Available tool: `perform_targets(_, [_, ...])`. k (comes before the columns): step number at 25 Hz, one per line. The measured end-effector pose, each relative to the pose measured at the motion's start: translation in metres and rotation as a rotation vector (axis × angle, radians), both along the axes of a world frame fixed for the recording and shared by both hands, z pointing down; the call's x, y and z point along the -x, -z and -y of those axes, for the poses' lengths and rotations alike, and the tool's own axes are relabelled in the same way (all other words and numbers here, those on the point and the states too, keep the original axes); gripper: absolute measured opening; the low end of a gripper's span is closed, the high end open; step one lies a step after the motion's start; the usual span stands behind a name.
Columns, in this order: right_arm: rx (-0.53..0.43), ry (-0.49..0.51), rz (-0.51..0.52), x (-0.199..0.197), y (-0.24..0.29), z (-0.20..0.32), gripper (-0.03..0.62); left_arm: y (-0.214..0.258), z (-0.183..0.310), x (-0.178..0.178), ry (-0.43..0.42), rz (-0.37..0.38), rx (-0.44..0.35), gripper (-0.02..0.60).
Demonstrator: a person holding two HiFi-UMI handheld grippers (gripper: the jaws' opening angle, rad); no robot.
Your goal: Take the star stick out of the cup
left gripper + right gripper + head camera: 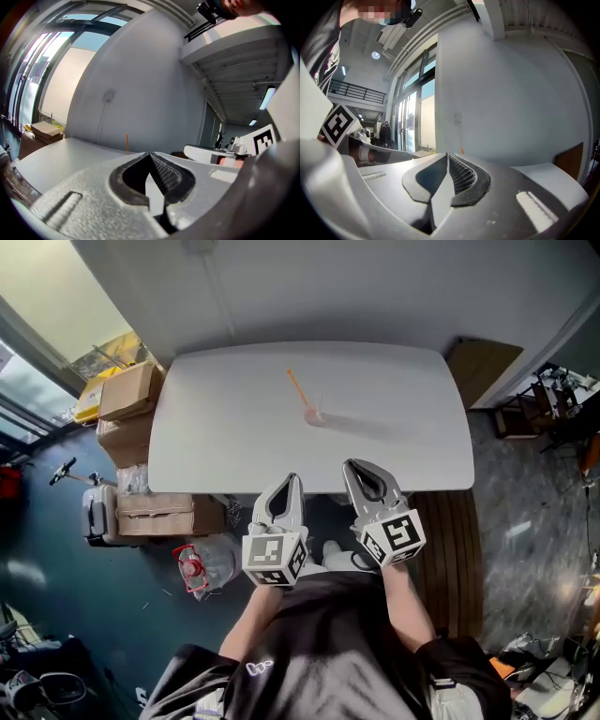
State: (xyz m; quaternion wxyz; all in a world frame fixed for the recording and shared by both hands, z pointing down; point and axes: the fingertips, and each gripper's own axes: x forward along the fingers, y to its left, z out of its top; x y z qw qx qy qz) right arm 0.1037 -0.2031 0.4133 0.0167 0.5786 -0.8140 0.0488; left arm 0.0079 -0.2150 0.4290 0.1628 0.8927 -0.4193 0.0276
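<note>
Cardboard boxes sit stacked on the floor at far left, beside the white table. More of them lie lower down, by the table's near-left corner.

My left gripper hangs just off the table's near edge, its marker cube toward me and its tips pointing to the far side. In the left gripper view both jaws are brought together. The tips meet at the front, with only a thin sliver between the ribbed pads further back. Nothing is held.

Further right, the star stick is thin and orange. It stands tilted in the cup, its upper end leaning to the far left. The cup is small and clear, on the table a little beyond the middle, well apart from both grippers. I cannot make out the star end. Over my left jaws the stick shows as a fine upright orange line above the tabletop.

My right gripper sits just right of the left one, also at the near edge, its tips reaching slightly over the table. In the right gripper view the jaws touch at the tips, pads bare, nothing between them. A speck of orange shows just past the tips.

A brown wooden panel lies on the floor past the table's far-right corner.
</note>
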Motion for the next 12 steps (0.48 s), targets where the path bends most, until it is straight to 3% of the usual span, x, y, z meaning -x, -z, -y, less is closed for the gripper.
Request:
perform_targets(5, [0.000,0.051,-0.007,0.001,-0.002,0.024,0.048,-0.007,0.011,-0.001,0.042,-0.006,0.050,0.002])
perform_targets(12, [0.005,0.088,-0.051,0.002,-0.009,0.059,0.063,-0.012,0.026,-0.002,0.071,-0.001,0.061,0.002])
